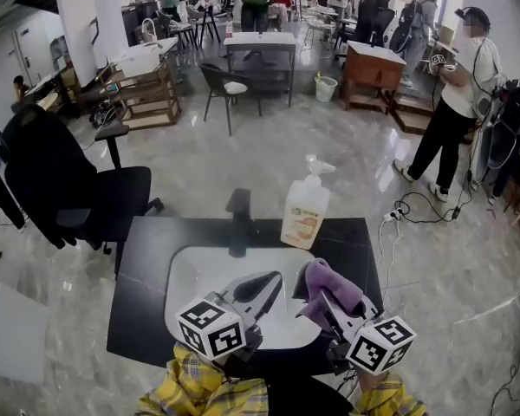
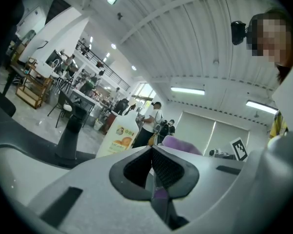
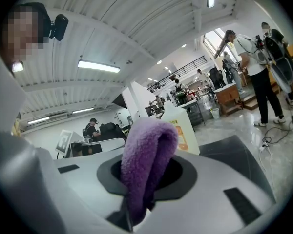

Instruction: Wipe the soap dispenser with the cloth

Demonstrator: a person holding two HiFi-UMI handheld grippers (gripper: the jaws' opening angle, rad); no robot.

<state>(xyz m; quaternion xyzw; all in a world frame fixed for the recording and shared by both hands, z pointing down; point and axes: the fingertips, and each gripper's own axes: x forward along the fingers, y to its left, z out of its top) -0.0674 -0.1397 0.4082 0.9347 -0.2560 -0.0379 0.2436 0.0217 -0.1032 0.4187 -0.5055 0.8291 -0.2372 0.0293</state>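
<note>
**Left gripper** (image 1: 269,282): held in a plaid-sleeved arm (image 1: 199,386) at the near edge of the counter (image 1: 143,276). It lies about level over the white basin (image 1: 195,271) and points far and slightly right. The jaws are pressed together with nothing between the pads.

**Right gripper** (image 1: 322,300): just right of the left one, over the basin's right rim. It points far and slightly left, with the nose tipped a little down. The jaws pinch the cloth (image 1: 328,281).

**Cloth**: purple and fleecy. It is folded into a loop that bulges out past the jaw tips, well short of the dispenser (image 1: 304,215).

**Dispenser**: a pump bottle with an orange-and-green label. It stands upright on the counter's far right part, to the right of the black tap (image 1: 238,224). Neither gripper touches it.

**Head view only**: the full layout of counter, basin and both marker cubes. A black office chair (image 1: 65,180) stands to the left. A person (image 1: 455,102) stands far right on the tiled floor, with desks and more people beyond.

**Left gripper view only**: the meeting line of the closed pads (image 2: 158,167). The dispenser (image 2: 118,135) and tap (image 2: 71,130) show ahead to the left. The cloth (image 2: 180,144) and the right gripper's marker (image 2: 239,149) show to the right.

**Right gripper view only**: the cloth (image 3: 146,160) rises from between the dark pads and droops over them. The dispenser (image 3: 183,126) stands partly hidden behind it. The ceiling lights show overhead.
</note>
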